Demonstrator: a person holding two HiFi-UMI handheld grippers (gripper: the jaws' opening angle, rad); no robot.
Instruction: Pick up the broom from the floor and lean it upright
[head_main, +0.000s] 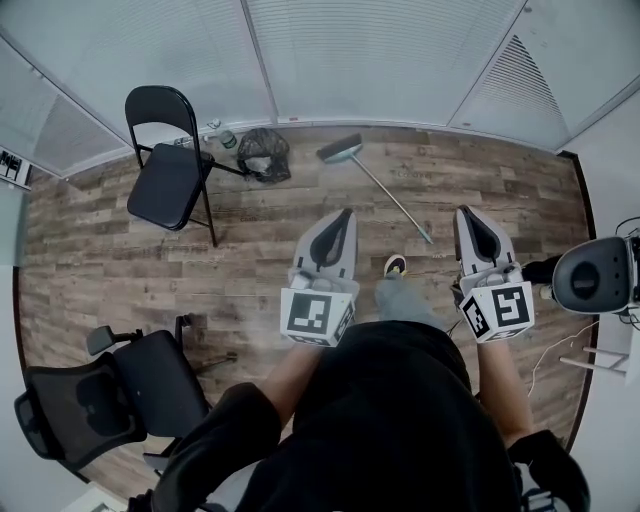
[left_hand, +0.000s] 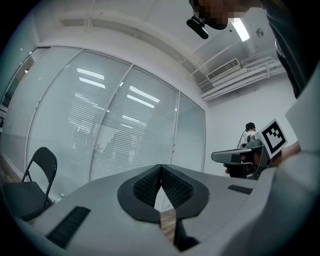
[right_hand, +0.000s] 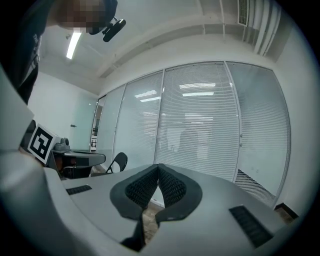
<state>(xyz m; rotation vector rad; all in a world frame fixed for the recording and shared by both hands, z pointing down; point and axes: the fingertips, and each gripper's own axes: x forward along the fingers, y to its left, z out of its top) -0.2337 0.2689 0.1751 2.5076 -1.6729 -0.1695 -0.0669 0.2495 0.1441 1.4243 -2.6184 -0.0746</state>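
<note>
Both your grippers are held out level in front of you with nothing in them. The left gripper (head_main: 346, 214) has its fingers (left_hand: 146, 188) pressed together, and the right gripper (head_main: 466, 213) is shut tight in the same way. The broom (head_main: 378, 186) lies flat on the wooden floor (head_main: 500, 190) ahead, well apart from both. Its head is near the glass wall (head_main: 380, 60), and its handle runs back toward your shoe (head_main: 396, 265).

Watch for these:

- **Shut fingers:** If you go down like this, you will likely only push the thin handle along the boards or roll it away. Spread the fingers first.
- **Your shoe:** It is close to the near end of the handle, so a step forward could kick the broom or pin it.
- **Grip point:** Gripping at the very end would probably let the heavier head swing and twist out of your hold.
- **Things nearby:** The black bag (head_main: 264, 153) and the small bottle (head_main: 228, 140) sit just beside the broom head, next to the folding chair (head_main: 165, 175). A sweeping lift could knock them.
- **Leaning it:** The glass looks smooth, so a broom set too steep or too shallow may slide back down.
</note>
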